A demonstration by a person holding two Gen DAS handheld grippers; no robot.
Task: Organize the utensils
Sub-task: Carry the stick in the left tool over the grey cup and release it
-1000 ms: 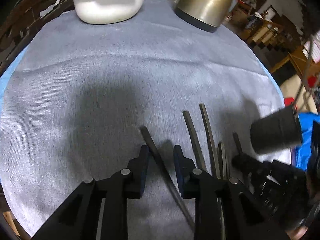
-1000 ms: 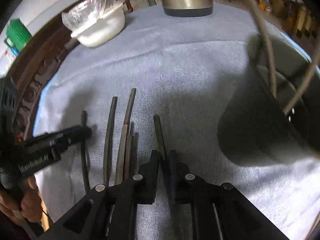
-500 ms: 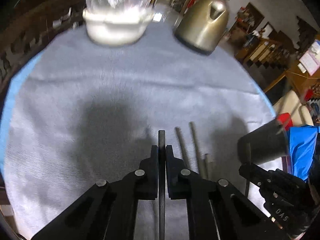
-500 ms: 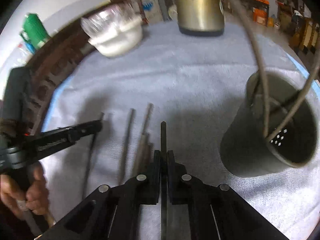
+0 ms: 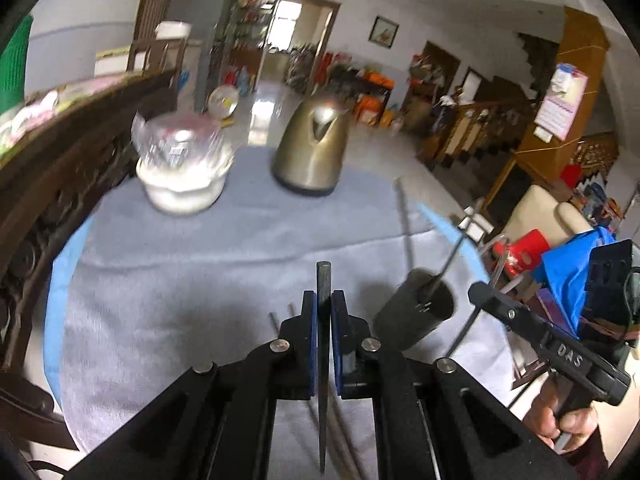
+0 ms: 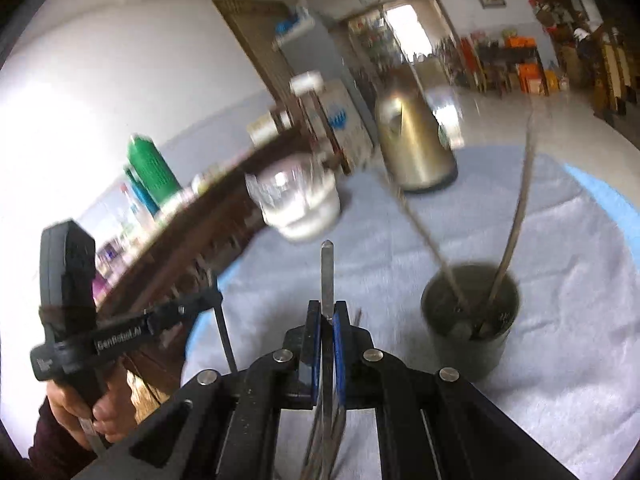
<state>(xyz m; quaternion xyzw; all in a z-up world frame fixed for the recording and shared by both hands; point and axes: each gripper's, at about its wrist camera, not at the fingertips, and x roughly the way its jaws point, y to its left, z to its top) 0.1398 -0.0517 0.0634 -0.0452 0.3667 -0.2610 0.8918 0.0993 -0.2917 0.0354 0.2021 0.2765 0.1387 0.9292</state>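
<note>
My left gripper [image 5: 323,300] is shut on a dark utensil handle [image 5: 323,280] that sticks up between its pads, lifted above the grey cloth. My right gripper [image 6: 327,312] is shut on a metal utensil handle [image 6: 327,272], also lifted. A dark utensil holder cup [image 6: 472,320] with two utensils leaning in it stands on the cloth to the right; it also shows in the left wrist view [image 5: 416,316]. Other utensils [image 5: 276,318] lie on the cloth below the grippers, mostly hidden. The right gripper [image 5: 480,292] appears at the right of the left wrist view.
A white lidded bowl [image 5: 184,176] and a brass-coloured kettle [image 5: 312,152] stand at the far side of the round table's grey cloth [image 5: 180,272]. A dark wooden sideboard [image 5: 60,152] runs along the left. The left gripper's body [image 6: 68,304] is at left in the right wrist view.
Both grippers have lifted and tilted upward with their utensils held; the table has dropped lower in both views. One second ago the left gripper was still open around its utensil.
</note>
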